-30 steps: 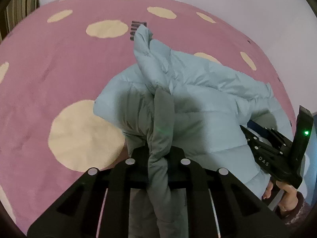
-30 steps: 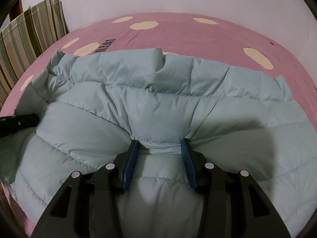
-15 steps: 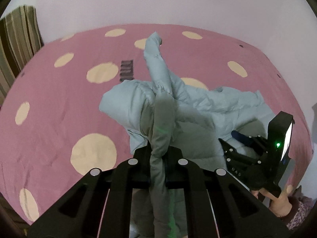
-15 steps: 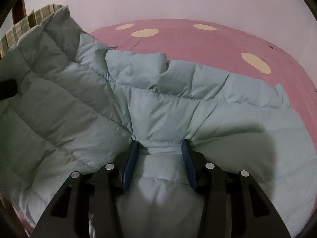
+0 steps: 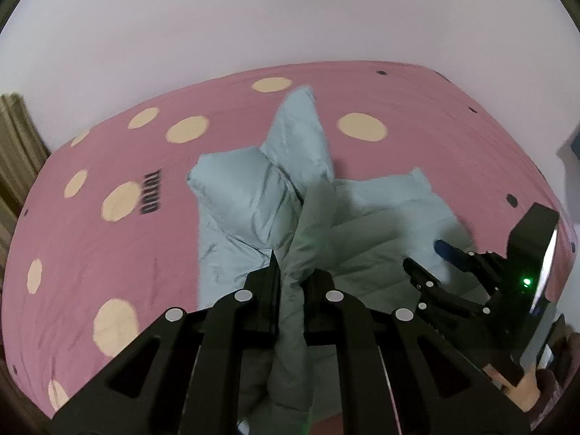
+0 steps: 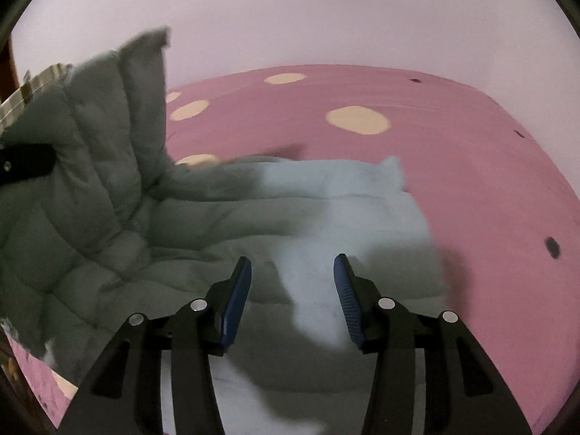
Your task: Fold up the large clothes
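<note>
A pale blue puffer jacket lies on the pink bed, one side pulled up in a ridge. My left gripper is shut on a bunched fold of that side and holds it above the bed. In the right wrist view this raised part of the jacket stands as a shaded wall at the left, with the left gripper showing at its edge. My right gripper hangs over the flat part of the jacket; its jaws are opening and the blue pads press on nothing. It also shows at the right as right gripper.
The bed cover is pink with cream dots and runs to a white wall at the back. A striped cushion sits at the left edge. A person's hand holds the right gripper at the lower right.
The left gripper has risen and carried the jacket's side up and toward the right. The right gripper's jaws have widened, let go of the pinched fold and drawn back from it.
</note>
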Demonstrator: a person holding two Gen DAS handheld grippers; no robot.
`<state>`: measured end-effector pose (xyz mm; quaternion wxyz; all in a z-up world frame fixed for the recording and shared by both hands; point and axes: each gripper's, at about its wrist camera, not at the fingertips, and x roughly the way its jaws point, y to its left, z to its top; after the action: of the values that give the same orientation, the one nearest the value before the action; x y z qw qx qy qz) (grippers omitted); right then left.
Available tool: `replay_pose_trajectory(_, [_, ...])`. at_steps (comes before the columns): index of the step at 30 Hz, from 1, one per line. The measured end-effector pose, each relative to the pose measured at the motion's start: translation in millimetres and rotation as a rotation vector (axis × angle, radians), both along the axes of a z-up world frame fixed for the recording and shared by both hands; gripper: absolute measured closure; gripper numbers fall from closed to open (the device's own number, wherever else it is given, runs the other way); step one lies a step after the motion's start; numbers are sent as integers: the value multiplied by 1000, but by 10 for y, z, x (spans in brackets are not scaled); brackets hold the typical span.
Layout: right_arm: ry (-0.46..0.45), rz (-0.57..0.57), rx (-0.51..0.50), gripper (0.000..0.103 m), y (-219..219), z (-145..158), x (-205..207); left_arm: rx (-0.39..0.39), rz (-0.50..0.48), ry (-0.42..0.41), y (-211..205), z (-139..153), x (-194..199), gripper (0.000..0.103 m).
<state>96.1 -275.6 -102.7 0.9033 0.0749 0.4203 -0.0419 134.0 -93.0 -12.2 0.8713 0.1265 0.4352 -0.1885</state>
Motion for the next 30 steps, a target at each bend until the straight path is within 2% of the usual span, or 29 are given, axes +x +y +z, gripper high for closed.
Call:
replay_pose_trajectory(2, [-11, -35, -18, 48, -166, 18, -86, 8, -20, -4, -182, -52, -12, 95])
replay_pose_trajectory(7, [-14, -107, -37, 48, -491, 17, -266, 27, -60, -1, -632, -264, -31, 95])
replay_pose_trajectory(12, [-1, -177, -32, 48, -796, -26, -397, 20, -73, 41, -951, -538, -92, 95])
replay_pose_trajectory(16, [13, -209, -21, 48, -909, -70, -371, 17, -81, 79, -1145, -799, -116, 95])
replay_pose_trajectory(20, [34, -225, -35, 48, -923, -120, -392, 26, -86, 75, -1257, -978, -144, 95])
replay_pose_trajectory(24, [51, -233, -35, 48, -969, -168, -394, 29, -82, 69, -1309, -1054, -182, 95])
replay_pose_trajectory(27, [55, -237, -37, 48, -993, -170, -380, 42, -103, 41, -1306, -987, -272, 93])
replay_pose_trajectory(29, [54, -239, -45, 48, -996, -151, -381, 16, -103, 48, -1288, -911, -304, 88])
replay_pose_trajectory(30, [51, -238, -48, 48, -1001, -138, -384, -7, -100, 53, -1254, -843, -329, 81])
